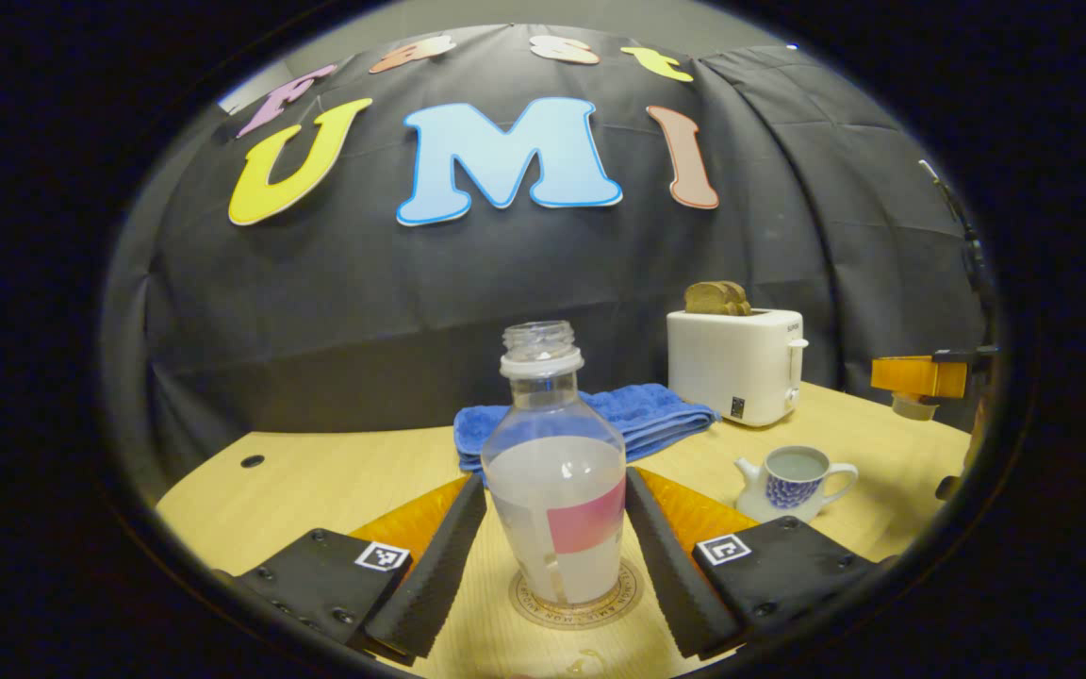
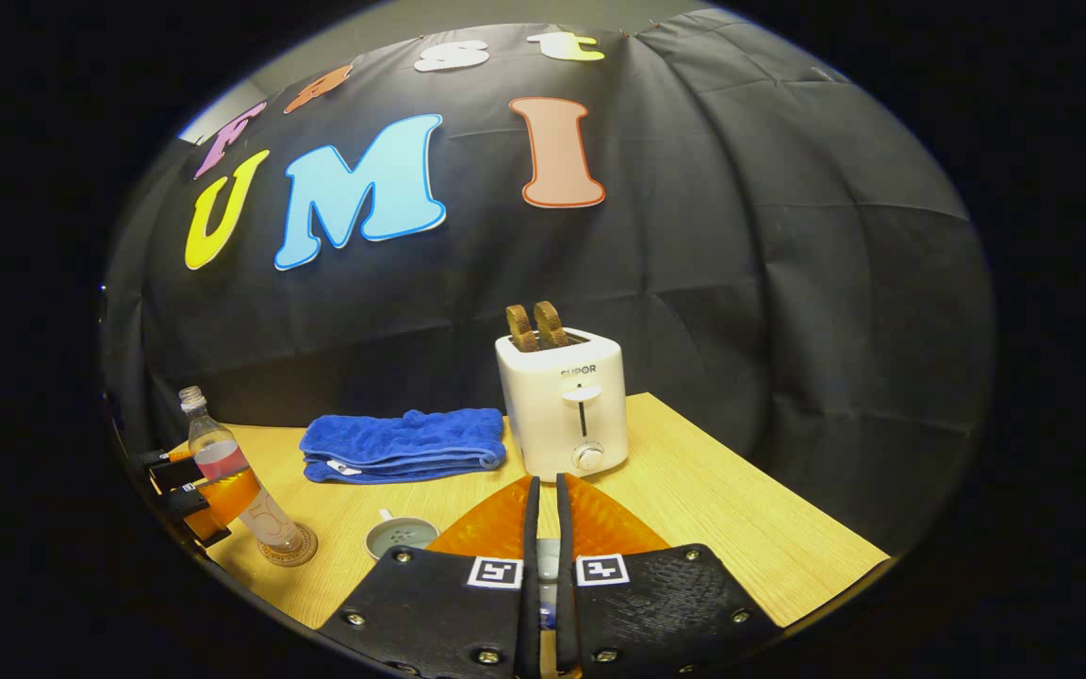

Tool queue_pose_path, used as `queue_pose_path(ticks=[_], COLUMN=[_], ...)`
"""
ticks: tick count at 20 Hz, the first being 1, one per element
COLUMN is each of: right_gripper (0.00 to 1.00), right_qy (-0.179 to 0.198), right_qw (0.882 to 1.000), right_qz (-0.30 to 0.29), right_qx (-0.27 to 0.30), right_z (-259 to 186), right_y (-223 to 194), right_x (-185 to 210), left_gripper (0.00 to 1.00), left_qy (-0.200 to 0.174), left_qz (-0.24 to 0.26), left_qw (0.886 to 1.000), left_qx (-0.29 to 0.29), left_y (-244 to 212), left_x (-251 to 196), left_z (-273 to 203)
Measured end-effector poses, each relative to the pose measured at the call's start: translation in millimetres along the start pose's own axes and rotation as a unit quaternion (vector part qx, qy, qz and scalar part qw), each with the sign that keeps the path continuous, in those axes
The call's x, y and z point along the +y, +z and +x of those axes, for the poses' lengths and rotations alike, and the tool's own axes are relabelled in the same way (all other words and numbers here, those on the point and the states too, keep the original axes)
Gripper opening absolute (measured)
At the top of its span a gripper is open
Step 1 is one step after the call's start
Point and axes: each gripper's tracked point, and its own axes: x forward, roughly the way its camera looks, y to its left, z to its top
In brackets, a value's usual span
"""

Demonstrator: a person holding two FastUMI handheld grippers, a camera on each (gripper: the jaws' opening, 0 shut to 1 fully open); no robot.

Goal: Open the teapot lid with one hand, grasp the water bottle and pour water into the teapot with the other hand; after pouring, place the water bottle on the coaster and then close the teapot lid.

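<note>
Fingers of the left gripper [image 1: 554, 528] stand spread at the bottom of the left gripper view, one on each side of the water bottle [image 1: 557, 490] — a narrow gap shows on either side, so neither presses on it. That bottle stands upright on the round coaster [image 1: 575, 604] at lower centre, uncapped, partly filled with a cloudy liquid and wrapped by a pink label band. To the right of it, on the wooden table [image 1: 336, 481], sits the blue-and-white teapot [image 1: 793, 483] with its top open and liquid visible inside.

Behind the bottle lies a folded blue towel [image 1: 642, 415], and right of that a white toaster [image 1: 736, 366] with slices of toast [image 1: 717, 298] sticking up.

At the bottom of the right gripper view the right gripper [image 2: 543, 528] has its fingers drawn nearly together with a small pale object between them, probably the teapot lid [image 2: 548, 558] — too hidden to be sure. The open teapot shows just left of them, and the bottle at the far left edge.
</note>
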Motion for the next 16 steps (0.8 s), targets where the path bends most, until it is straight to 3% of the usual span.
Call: queue_pose_path(ticks=[5,8,16], right_gripper=[0.07,0.07,0.06], right_qy=[0.038,0.061,0.084], right_qw=[0.999,0.998,0.995], right_qz=[-0.013,-0.022,-0.043], right_qx=[-0.009,-0.026,-0.023], right_z=[2.6,4.0,13.6], right_y=[-2.1,0.7,-6.9], right_x=[26.9,48.5,80.7], left_gripper=[1.00,1.00,1.00], left_qy=[0.003,-0.017,-0.028], left_qz=[-0.029,-0.049,-0.038], left_qw=[1.000,0.998,0.997], left_qx=[-0.012,-0.030,-0.056], left_y=[-2.3,2.7,18.7], left_x=[8.3,-0.8,-3.5], left_z=[-18.0,-28.9,-27.6])
